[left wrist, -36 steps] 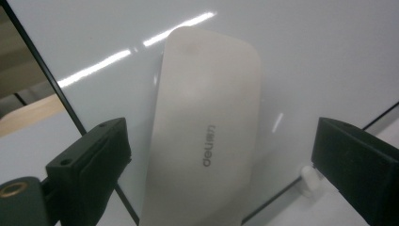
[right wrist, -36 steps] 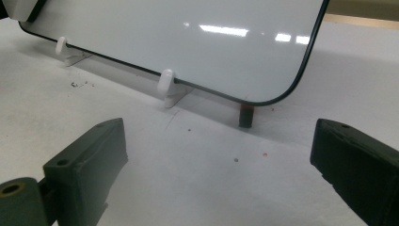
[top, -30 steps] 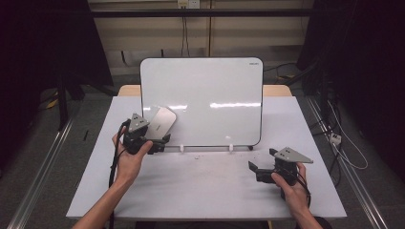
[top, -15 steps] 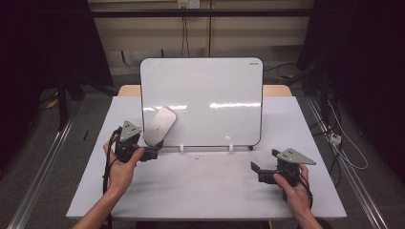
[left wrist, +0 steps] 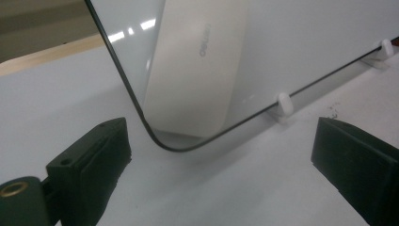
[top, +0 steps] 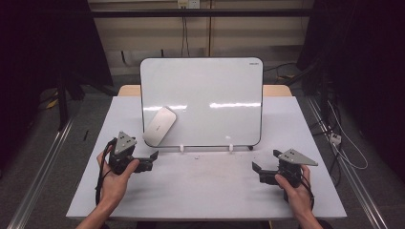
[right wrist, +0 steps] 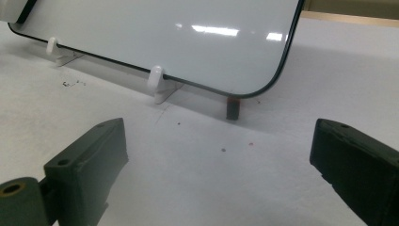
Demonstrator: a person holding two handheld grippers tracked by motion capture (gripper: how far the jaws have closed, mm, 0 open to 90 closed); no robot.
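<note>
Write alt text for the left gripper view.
A pale oblong eraser sits tilted on the lower corner of an upright whiteboard, straight ahead of the left gripper, whose black jaws stand wide apart and empty. The board rests in small white clips on a white table.

I'm seeing a glossy white whiteboard [top: 210, 100] edged in black, an off-white eraser [top: 159, 126] showing against it, and black fingers [left wrist: 89, 155].

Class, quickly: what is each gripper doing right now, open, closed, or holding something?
Left gripper: open, holding nothing, near the eraser on the whiteboard.
Right gripper: open, holding nothing.
</note>
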